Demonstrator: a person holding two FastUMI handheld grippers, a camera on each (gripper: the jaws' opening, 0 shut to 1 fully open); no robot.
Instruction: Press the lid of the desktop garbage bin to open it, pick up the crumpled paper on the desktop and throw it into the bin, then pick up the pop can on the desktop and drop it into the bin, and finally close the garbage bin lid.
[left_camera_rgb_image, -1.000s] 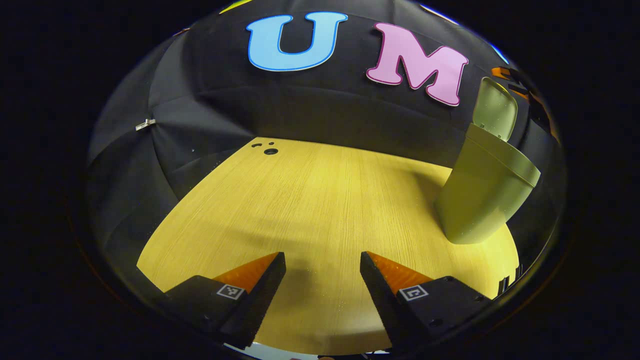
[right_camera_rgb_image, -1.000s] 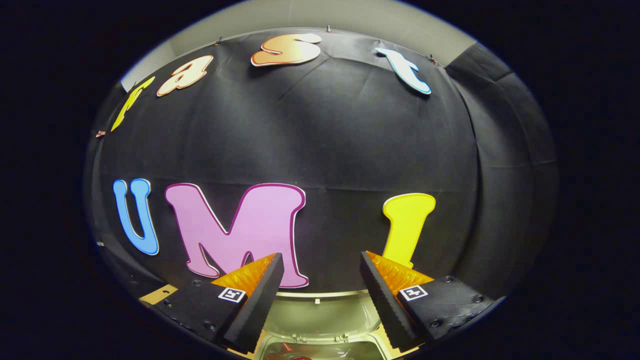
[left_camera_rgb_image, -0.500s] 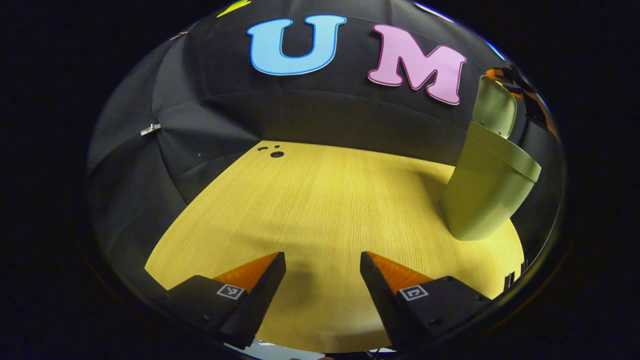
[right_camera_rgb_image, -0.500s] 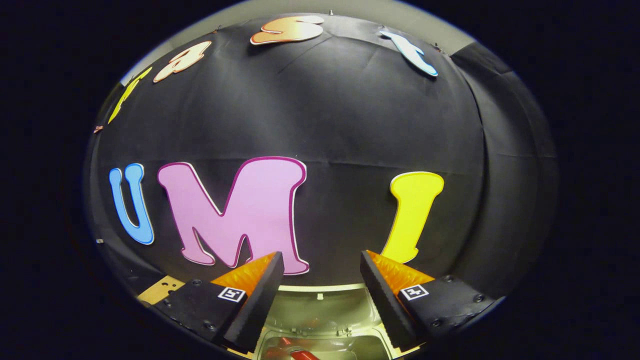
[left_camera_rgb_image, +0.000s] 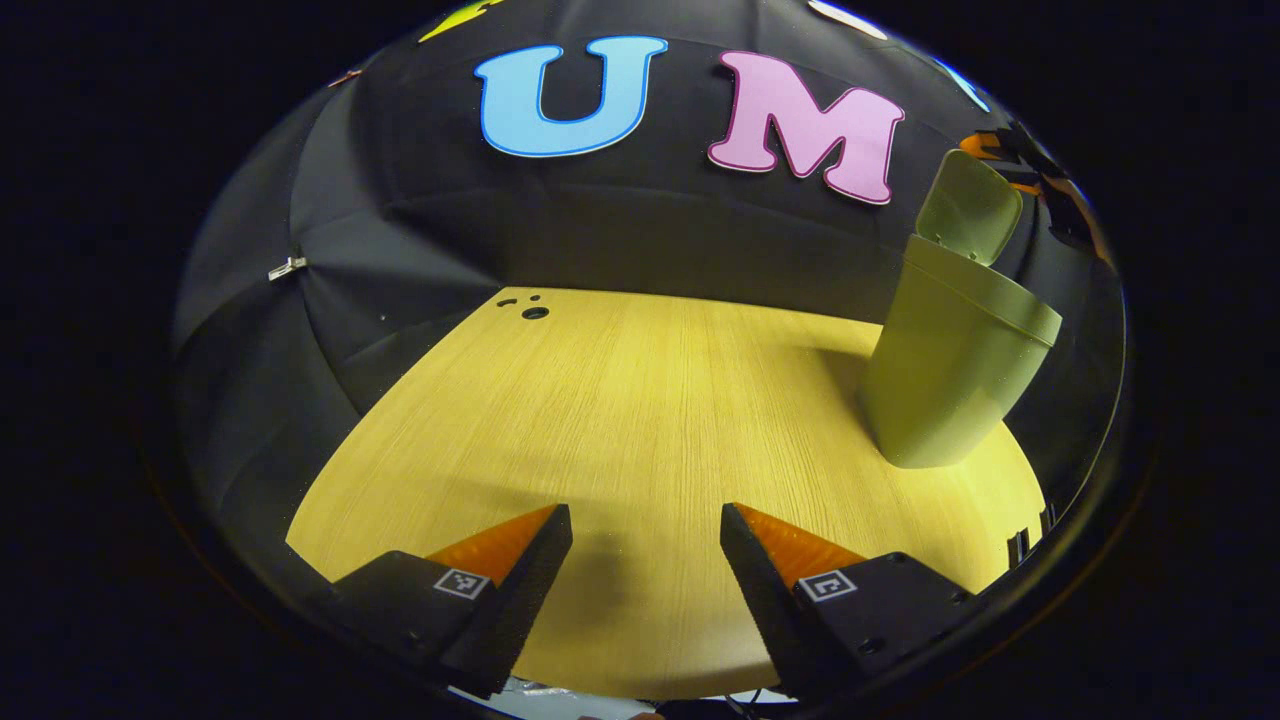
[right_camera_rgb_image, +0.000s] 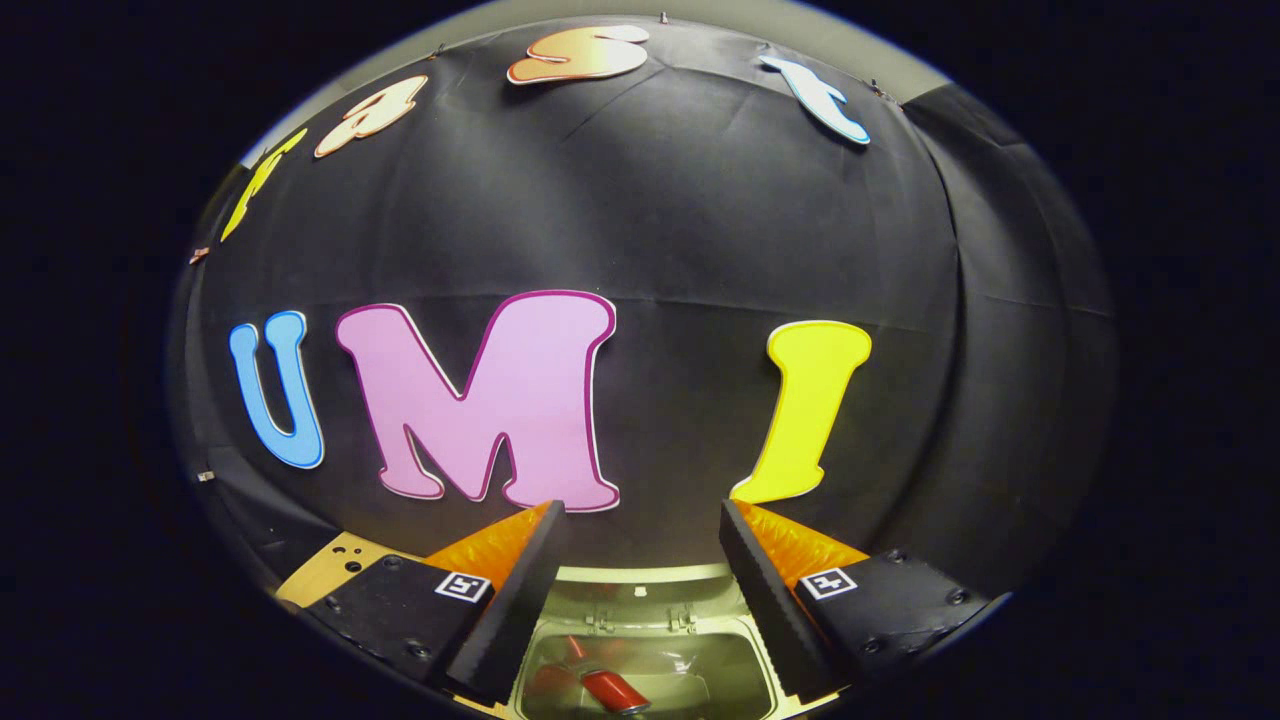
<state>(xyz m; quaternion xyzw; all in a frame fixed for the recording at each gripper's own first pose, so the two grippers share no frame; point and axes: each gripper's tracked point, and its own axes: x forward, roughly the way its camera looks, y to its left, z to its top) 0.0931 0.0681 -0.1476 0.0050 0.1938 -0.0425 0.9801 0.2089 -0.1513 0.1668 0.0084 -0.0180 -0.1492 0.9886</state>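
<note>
In the left gripper view a pale green bin (left_camera_rgb_image: 950, 375) stands at the right of the wooden table (left_camera_rgb_image: 620, 420), its lid (left_camera_rgb_image: 968, 206) tipped up. My left gripper (left_camera_rgb_image: 646, 530) hovers open over the near part of the table with nothing between its fingers. From the right gripper view I look down past my open right gripper (right_camera_rgb_image: 642, 525) into the bin's mouth (right_camera_rgb_image: 645, 660), where a red pop can (right_camera_rgb_image: 612, 690) lies inside. The raised lid (right_camera_rgb_image: 640, 592) sits just beyond the opening. The right gripper (left_camera_rgb_image: 1030, 175) and the hand holding it appear above the bin in the left gripper view.
Small dark holes (left_camera_rgb_image: 533, 311) mark the table's far left corner. The black cloth wall rises right behind the bin. The table's near edge (left_camera_rgb_image: 640, 690) lies just under my left gripper.
The right gripper's view has tilted down, bringing more of the bin's inside and the red can into sight. The left gripper has shifted slightly; the bin sits a little further left in its view.
</note>
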